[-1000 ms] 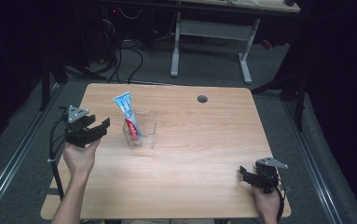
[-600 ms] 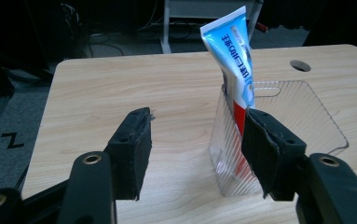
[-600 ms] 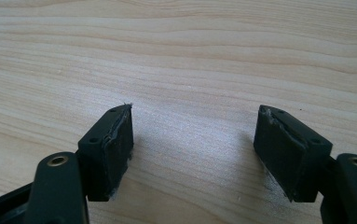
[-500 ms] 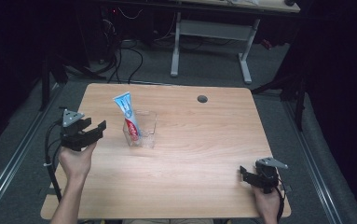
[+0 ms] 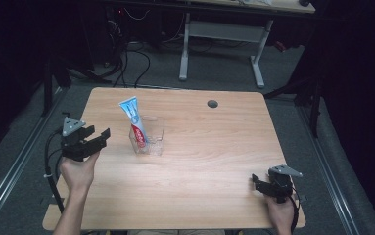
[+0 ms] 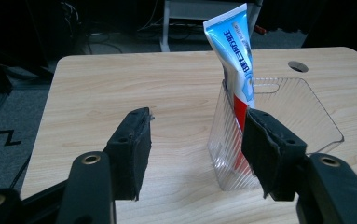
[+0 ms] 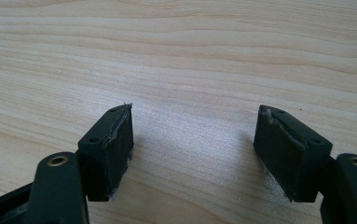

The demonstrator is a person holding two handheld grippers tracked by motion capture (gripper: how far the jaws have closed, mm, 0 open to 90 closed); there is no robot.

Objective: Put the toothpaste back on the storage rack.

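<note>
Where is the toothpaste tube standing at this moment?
In the high view the toothpaste tube stands tilted in the left end of the clear plastic container, left of the table's middle, just right of the open left tongs.

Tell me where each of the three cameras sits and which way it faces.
High view: above the person's side, looking forward and down on the table; forearms, left gripper and right gripper show.
Left gripper view: rides the left gripper, facing the toothpaste tube in the clear container.
Right gripper view: rides the right gripper, looking down at bare tabletop.
Shared: the high and left gripper views both show tube and container.
</note>
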